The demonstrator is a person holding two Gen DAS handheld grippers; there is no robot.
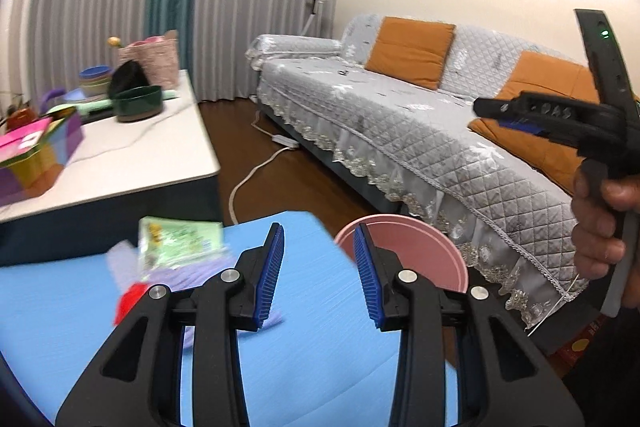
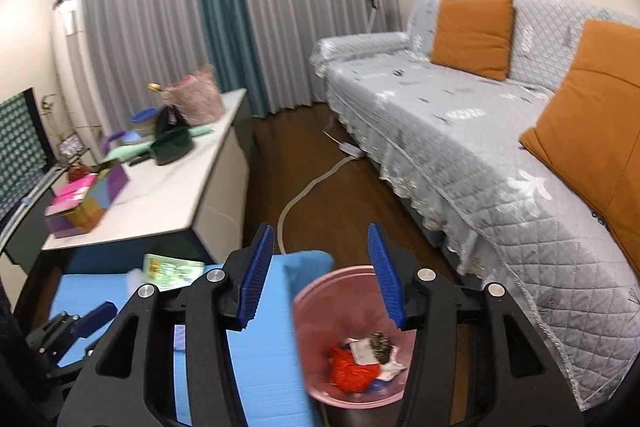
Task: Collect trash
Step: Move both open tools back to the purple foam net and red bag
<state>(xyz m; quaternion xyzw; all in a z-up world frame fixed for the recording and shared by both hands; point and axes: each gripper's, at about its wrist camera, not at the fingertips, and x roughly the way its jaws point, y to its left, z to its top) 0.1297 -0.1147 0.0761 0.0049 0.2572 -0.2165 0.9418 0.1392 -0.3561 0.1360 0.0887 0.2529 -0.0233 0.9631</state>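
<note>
A pink trash bin point(image 2: 316, 311) stands on the floor beside a blue mat point(image 1: 80, 307). In the right wrist view it holds several pieces of trash, among them a red crumpled wrapper point(image 2: 352, 367). My right gripper point(image 2: 320, 275) is open and empty above the bin's rim. It also shows in the left wrist view point(image 1: 520, 115), held by a hand. My left gripper point(image 1: 320, 275) is open and empty over the mat, next to the bin point(image 1: 416, 247). A green packet point(image 1: 180, 243), a pale purple piece point(image 1: 200, 275) and a red scrap point(image 1: 130, 301) lie on the mat left of my left gripper.
A white low table point(image 1: 132, 155) stands behind the mat with bowls, a colourful box point(image 1: 36, 155) and a pink bag. A grey-covered sofa point(image 2: 460, 131) with orange cushions runs along the right. A white cable and power strip point(image 2: 348, 149) lie on the wooden floor.
</note>
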